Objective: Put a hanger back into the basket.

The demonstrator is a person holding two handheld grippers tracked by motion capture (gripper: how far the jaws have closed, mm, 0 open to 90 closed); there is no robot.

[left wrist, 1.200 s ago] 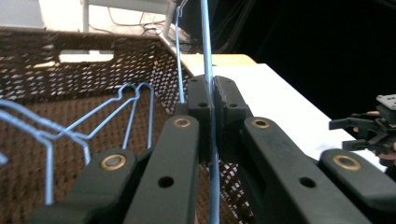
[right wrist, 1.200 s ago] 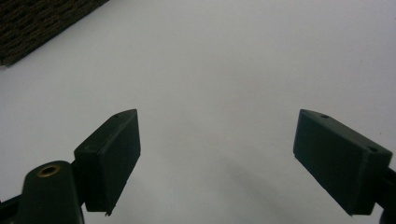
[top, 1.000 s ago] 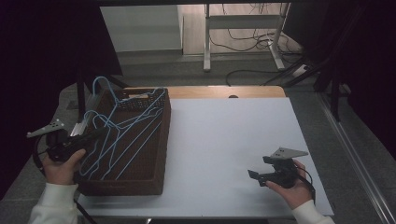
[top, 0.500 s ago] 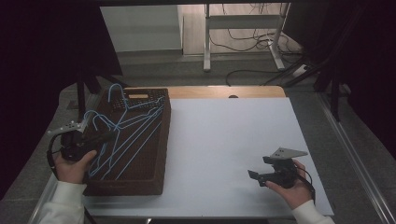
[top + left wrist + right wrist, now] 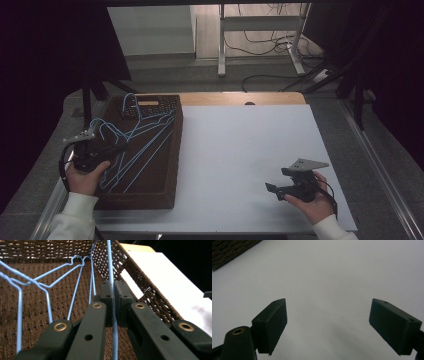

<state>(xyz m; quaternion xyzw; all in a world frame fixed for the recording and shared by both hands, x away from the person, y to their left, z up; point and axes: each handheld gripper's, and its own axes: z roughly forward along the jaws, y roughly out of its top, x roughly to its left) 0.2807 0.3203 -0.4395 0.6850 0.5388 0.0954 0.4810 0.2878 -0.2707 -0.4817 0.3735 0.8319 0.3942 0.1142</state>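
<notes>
Left gripper view: left gripper (image 5: 113, 302) jaws clamped tight on one blue wire hanger (image 5: 112, 340), the wire running straight up between the pads. Since a second ago that hand dropped lower into the brown woven basket (image 5: 165, 165), so likely setting the hanger down among the others. Right gripper (image 5: 280, 189) wide open, empty, over the white tabletop (image 5: 240, 145).

You sit at a table (image 5: 240, 97) with a wooden top, most of it under a white sheet (image 5: 250, 165). Beyond its far edge lies a grey floor (image 5: 210, 80), then paler boards where black cables (image 5: 270, 25) trail around a white metal frame (image 5: 222, 40) — its 2 legs catch the light. Dark curtains (image 5: 45, 75) hang on both sides.
</notes>
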